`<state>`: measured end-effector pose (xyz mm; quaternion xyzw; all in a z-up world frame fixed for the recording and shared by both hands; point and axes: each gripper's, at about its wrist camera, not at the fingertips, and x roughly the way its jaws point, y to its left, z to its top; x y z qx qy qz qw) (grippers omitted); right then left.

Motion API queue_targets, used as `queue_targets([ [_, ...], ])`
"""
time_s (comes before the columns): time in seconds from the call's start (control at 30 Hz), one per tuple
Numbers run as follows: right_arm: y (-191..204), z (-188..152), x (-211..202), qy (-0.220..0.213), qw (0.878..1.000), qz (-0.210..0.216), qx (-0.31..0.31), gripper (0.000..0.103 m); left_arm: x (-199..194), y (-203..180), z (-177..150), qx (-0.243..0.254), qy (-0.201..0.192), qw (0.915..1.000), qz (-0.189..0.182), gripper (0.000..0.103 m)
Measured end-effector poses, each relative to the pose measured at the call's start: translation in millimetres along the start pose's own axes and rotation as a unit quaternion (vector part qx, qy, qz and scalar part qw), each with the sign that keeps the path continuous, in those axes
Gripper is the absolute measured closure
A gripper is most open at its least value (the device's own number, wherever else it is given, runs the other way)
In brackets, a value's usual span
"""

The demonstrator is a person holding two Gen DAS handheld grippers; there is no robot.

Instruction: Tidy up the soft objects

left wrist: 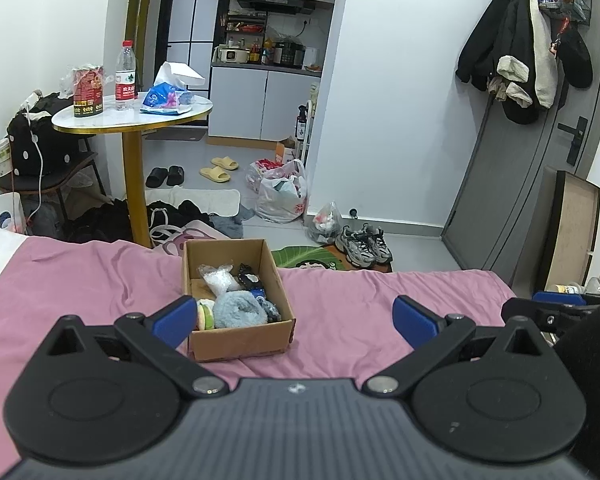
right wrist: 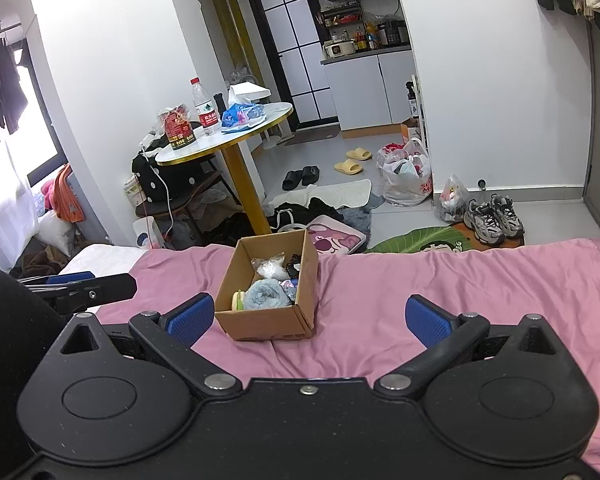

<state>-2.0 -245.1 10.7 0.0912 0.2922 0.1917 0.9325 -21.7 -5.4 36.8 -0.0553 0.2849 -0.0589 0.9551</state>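
Observation:
An open cardboard box (left wrist: 242, 342) (right wrist: 268, 322) stands on the pink bedsheet (left wrist: 348, 312) (right wrist: 440, 280) near the bed's far edge. Inside lie a fluffy light-blue soft thing (left wrist: 238, 311) (right wrist: 266, 296), a burger-shaped plush (left wrist: 205, 315) (right wrist: 237, 300), a clear white bag (left wrist: 219, 278) (right wrist: 269, 266) and dark items (left wrist: 250, 276). My left gripper (left wrist: 296, 320) hovers open just in front of the box, its left pad beside the box's near corner. My right gripper (right wrist: 310, 318) is open too, the box between and beyond its fingers. Neither holds anything.
Beyond the bed stands a round gold-legged table (left wrist: 134, 120) (right wrist: 228, 148) with a bottle, can and tissues. Clothes, bags, slippers and sneakers (left wrist: 364, 244) (right wrist: 494, 218) litter the floor. A door hung with coats (left wrist: 528, 44) is at the right. Each gripper shows at the other view's edge.

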Motion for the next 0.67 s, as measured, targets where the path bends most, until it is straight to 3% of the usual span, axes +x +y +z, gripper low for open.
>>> queue_targets([
  [0.67, 0.4, -1.7, 0.2, 0.002, 1.0, 0.001, 0.002, 0.0, -2.0, 3.6, -2.7, -0.001, 0.003, 1.0, 0.002, 0.0],
])
